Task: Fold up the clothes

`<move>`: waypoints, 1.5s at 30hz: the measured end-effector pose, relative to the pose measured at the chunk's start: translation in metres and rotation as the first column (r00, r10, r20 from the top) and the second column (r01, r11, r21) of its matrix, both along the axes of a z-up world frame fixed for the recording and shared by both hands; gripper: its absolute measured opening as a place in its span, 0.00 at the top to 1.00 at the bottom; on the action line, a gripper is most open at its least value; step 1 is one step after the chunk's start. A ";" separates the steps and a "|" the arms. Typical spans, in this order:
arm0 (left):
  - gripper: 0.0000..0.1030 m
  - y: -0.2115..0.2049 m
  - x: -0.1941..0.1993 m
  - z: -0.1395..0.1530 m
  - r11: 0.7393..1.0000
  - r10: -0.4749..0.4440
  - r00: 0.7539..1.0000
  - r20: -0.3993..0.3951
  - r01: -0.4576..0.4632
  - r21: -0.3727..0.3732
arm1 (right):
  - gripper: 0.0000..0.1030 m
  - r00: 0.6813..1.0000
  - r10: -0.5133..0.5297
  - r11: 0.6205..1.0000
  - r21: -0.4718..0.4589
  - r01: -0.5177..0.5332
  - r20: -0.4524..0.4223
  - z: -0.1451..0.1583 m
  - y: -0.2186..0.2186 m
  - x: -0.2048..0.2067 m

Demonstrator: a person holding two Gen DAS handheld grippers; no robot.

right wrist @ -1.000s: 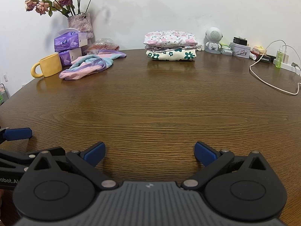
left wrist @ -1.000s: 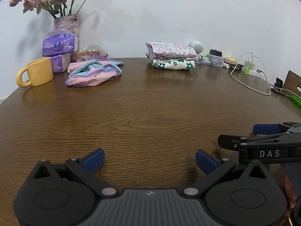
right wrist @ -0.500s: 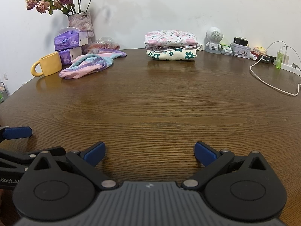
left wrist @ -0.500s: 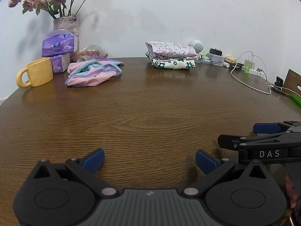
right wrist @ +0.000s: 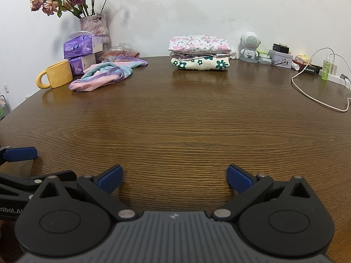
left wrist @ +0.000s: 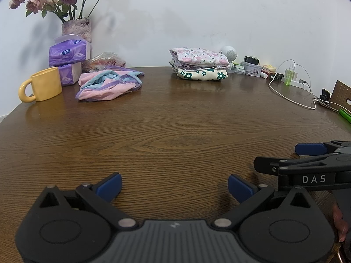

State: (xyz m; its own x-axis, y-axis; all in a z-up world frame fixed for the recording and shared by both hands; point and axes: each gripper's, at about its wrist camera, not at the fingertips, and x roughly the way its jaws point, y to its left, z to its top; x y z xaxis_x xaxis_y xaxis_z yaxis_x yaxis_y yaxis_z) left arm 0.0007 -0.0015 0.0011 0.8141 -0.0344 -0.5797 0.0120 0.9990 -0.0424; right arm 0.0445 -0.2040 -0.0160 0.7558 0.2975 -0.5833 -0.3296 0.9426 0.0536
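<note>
Both grippers low over the near edge of the wooden surface [left wrist: 175,131], side by side, nothing held. Left gripper [left wrist: 174,185] with blue pads wide apart; right gripper [right wrist: 174,176] likewise spread and empty. Unfolded garment [left wrist: 108,84], pink, blue and purple, crumpled at the far left of the surface, just beside the yellow mug [left wrist: 42,85] and the tissue packs [left wrist: 68,52]. Already folded stack [right wrist: 199,53] of floral clothes at the far middle, near the wall.

Likely step in hand: reaching for the crumpled garment. Best done by travelling forward and leftward with pads kept apart, approaching from the near, open side, away from mug and tissue packs. Good to pinch two separate edge points, one per gripper, rather than a bunched middle, then drag onto the bare centre and spread flat before any fold. Waistband or hem not clearly told from here; worth picking the outermost visible edge. Thin cloth likely to slip, so a deep bite advisable.
</note>
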 end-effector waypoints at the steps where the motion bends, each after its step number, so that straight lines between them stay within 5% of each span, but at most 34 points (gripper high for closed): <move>1: 0.00 0.000 0.000 0.000 1.000 0.000 1.000 0.000 0.000 0.001 | 0.00 1.000 0.000 1.000 0.000 0.000 0.000 0.000 0.000 0.000; 45: 0.00 0.002 -0.002 -0.001 1.000 -0.007 1.000 0.008 0.007 -0.016 | 0.00 1.000 0.003 1.000 -0.002 -0.003 0.000 -0.001 0.001 0.000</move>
State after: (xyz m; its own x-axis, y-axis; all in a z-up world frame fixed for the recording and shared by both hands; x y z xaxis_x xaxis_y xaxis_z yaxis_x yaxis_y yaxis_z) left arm -0.0011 0.0008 0.0003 0.8182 -0.0493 -0.5727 0.0195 0.9981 -0.0580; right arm 0.0440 -0.2026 -0.0167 0.7547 0.2983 -0.5843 -0.3322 0.9418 0.0518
